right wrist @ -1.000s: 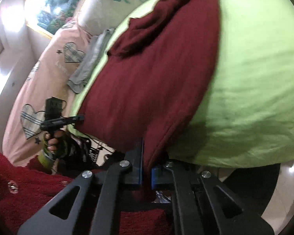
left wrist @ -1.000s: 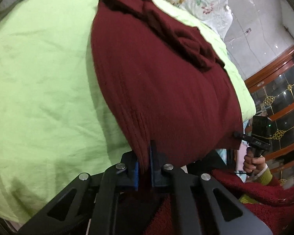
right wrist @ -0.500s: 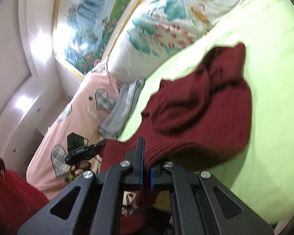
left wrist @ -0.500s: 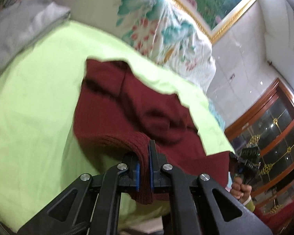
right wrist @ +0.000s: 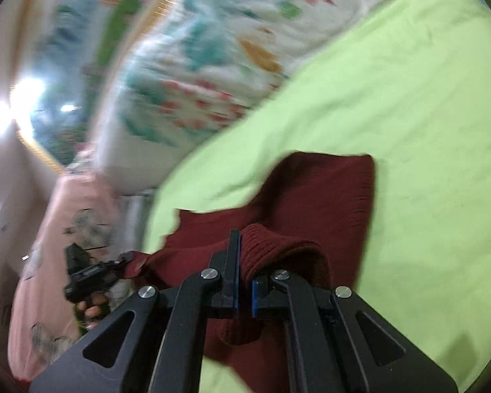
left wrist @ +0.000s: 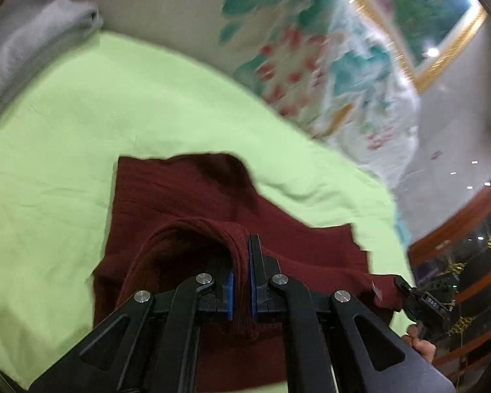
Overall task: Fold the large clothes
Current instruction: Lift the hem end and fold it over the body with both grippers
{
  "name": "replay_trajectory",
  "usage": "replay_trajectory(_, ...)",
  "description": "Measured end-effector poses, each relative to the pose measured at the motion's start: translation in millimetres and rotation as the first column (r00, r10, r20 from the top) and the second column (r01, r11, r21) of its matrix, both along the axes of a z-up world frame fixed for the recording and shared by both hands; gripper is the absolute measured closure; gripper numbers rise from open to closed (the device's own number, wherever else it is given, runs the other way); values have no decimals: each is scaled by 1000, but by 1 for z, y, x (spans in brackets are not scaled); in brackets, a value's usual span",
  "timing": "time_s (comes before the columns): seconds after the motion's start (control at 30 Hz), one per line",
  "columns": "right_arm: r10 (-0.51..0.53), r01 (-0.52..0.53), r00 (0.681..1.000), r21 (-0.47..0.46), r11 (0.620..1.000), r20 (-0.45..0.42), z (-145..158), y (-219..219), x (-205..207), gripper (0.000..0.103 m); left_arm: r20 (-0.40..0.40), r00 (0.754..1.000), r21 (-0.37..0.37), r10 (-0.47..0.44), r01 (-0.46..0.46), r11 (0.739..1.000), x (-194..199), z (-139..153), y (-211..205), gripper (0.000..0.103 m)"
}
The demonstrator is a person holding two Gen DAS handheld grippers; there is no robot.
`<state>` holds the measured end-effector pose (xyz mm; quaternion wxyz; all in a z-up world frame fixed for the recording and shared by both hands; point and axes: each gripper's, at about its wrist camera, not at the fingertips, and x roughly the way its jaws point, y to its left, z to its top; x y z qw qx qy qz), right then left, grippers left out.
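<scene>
A dark red knit sweater (left wrist: 180,196) lies on a light green bed sheet (left wrist: 65,147). My left gripper (left wrist: 240,281) is shut on its ribbed hem, which arches over the body of the sweater. In the right wrist view the sweater (right wrist: 327,196) lies on the same sheet (right wrist: 425,131), and my right gripper (right wrist: 244,288) is shut on the other hem corner. Each gripper shows in the other's view, the right one (left wrist: 425,301) and the left one (right wrist: 88,271), both holding the hem.
A floral pillow (left wrist: 311,65) lies beyond the sheet's far edge. A folded grey garment (left wrist: 26,39) sits at the far left. A pink heart-print quilt (right wrist: 49,245) lies beside the bed. A wooden cabinet (left wrist: 468,245) stands on the right.
Both grippers have carried the hem up and forward over the sweater toward the pillow. The sweater has gone from spread long to doubled over on itself.
</scene>
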<state>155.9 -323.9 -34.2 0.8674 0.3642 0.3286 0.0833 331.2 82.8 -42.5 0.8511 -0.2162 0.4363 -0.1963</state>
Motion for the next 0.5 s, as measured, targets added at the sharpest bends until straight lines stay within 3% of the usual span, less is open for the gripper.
replay_trajectory(0.1,-36,37,994,9,999,-107,-31,-8,21,98,-67,998,35,18,-16,999,25,-33,-7,98)
replay_trajectory(0.2,-40,48,990,51,998,-135,-47,-14,25,98,-110,993,9,39,-38,999,34,-59,-3,98)
replay_trajectory(0.37,-41,45,991,31,999,-131,-47,-17,27,98,-82,996,-9,44,-45,999,37,-65,0,97)
replay_trajectory(0.5,-63,64,990,3,998,-124,-39,-18,37,98,-60,996,28,62,-60,998,43,-58,-4,97)
